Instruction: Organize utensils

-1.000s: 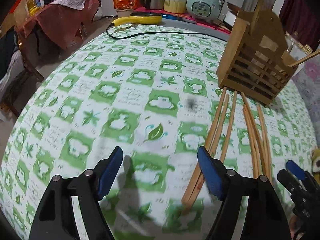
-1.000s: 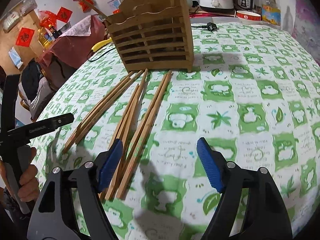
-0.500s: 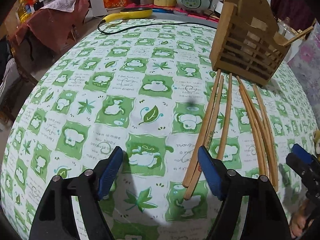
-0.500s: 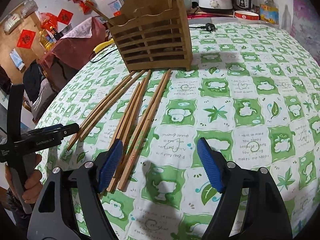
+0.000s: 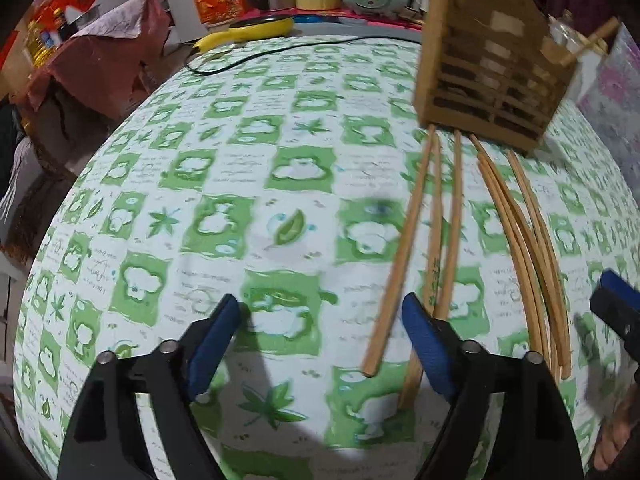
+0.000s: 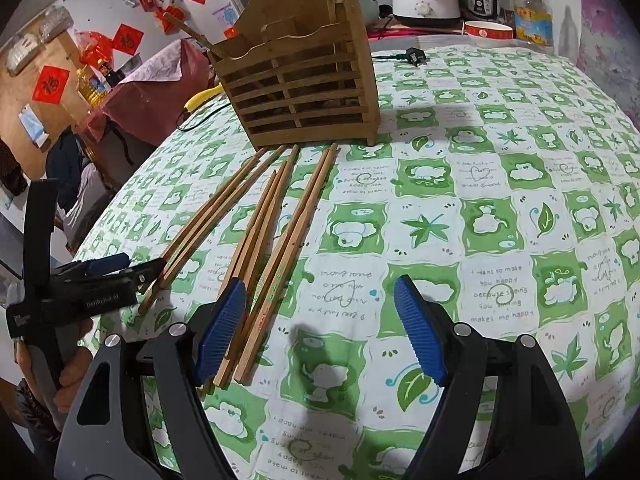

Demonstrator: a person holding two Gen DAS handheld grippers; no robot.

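Both my blue-padded left tongs (image 5: 320,340) and right tongs (image 6: 320,328) gape empty above loose wooden chopsticks (image 6: 276,248) before the slatted bamboo holder (image 6: 300,92).

Six loose chopsticks (image 6: 276,248) lie on the tablecloth in the centre-left of the right wrist view, fanned in three pairs: one pair toward the left, one in the middle, one on the right. One slatted wooden holder (image 6: 298,92) stands at upper centre, and two more chopsticks poke out of it, one leaning from its upper-left corner, one upright near the top edge. In the left wrist view the same sticks blur somewhat at right of centre; three straight ones and about three curved ones can be made out. Two grippers appear: the left gripper (image 5: 320,344) and the right gripper (image 6: 320,328), each with two blue pads.
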